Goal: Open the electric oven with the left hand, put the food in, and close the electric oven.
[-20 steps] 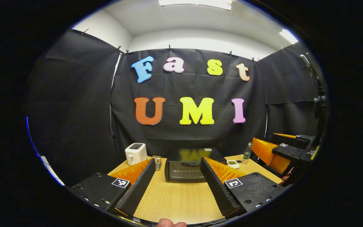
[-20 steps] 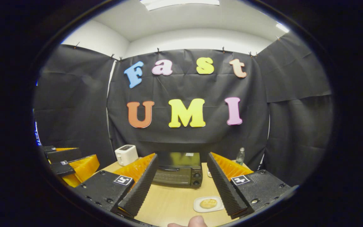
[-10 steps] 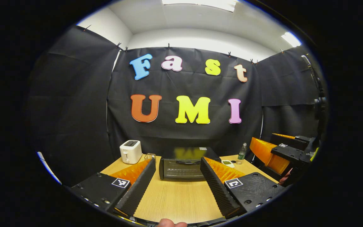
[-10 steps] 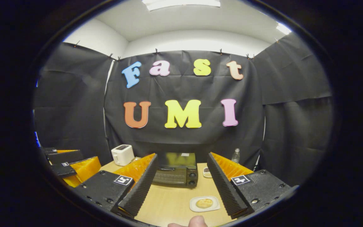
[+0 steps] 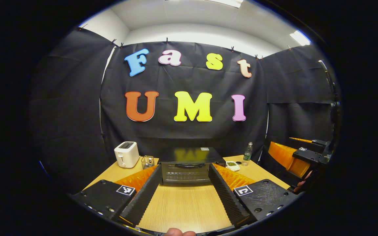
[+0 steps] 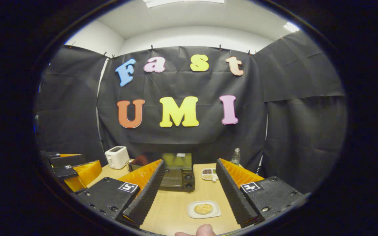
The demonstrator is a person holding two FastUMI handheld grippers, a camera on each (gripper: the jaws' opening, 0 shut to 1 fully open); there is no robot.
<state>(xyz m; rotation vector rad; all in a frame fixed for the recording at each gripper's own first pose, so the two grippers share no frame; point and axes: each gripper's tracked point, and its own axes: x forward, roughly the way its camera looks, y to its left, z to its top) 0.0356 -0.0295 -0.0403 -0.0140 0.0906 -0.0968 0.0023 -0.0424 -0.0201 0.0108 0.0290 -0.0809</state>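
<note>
On the wooden bench (image 5: 185,206) the shut electric oven (image 5: 185,168) stands ahead between my left gripper (image 5: 184,191)'s spread fingers, while my right gripper (image 6: 189,193)'s fingers gape around the plated food (image 6: 203,208).

You'll find nothing readable: the oven (image 5: 185,169) sticker and the bottle (image 5: 247,153) label are too small.

one oven (image 6: 177,175), one toaster (image 6: 116,157), one bottle (image 6: 236,156), one bun (image 6: 203,208), perhaps two dishes (image 6: 204,209).
</note>
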